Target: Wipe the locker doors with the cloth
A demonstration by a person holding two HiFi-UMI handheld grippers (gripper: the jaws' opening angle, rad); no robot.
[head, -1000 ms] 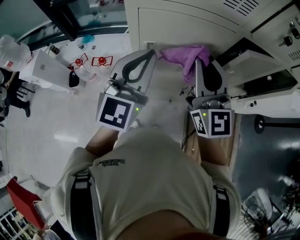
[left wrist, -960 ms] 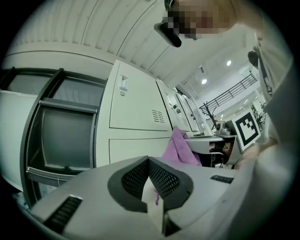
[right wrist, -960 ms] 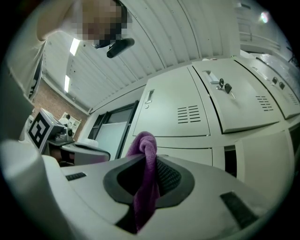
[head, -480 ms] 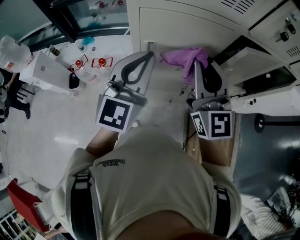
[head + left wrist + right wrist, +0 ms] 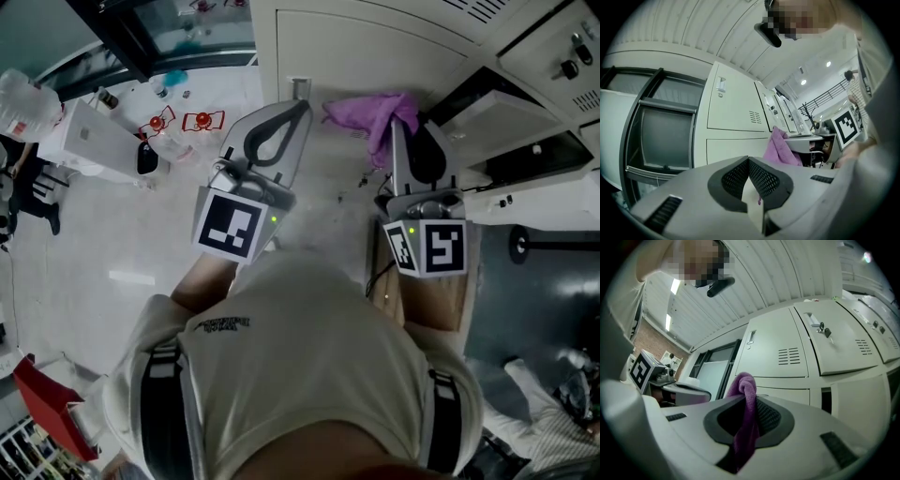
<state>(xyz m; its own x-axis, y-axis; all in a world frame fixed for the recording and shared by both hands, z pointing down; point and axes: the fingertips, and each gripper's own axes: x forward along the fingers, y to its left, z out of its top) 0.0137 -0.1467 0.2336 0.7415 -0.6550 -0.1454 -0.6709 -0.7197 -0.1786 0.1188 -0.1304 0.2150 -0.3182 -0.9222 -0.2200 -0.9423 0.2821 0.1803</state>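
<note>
Purple terry cloth (image 5: 744,427) is clamped between the jaws of the right gripper (image 5: 750,401). A fold bulges above the tips and the rest trails down the throat. I read that as a deep bite, taken so the cloth does not pull free when dragged. In the head view the loose bunch hangs to the left of the jaw tips, just in front of the cream metal locker door (image 5: 375,47). I cannot confirm that it touches the door panel. The gripper points at the door's lower part, below the vent slots (image 5: 789,356), so I judge the wipe is at or near its start on this panel. The left gripper (image 5: 748,161) is held beside the same door, further left. Its jaws are closed tip to tip with nothing between them, and it appears to be kept clear as a spare. To the right of the door an open locker compartment (image 5: 511,127) juts out. I would keep the stroke short of it to avoid snagging.
</note>
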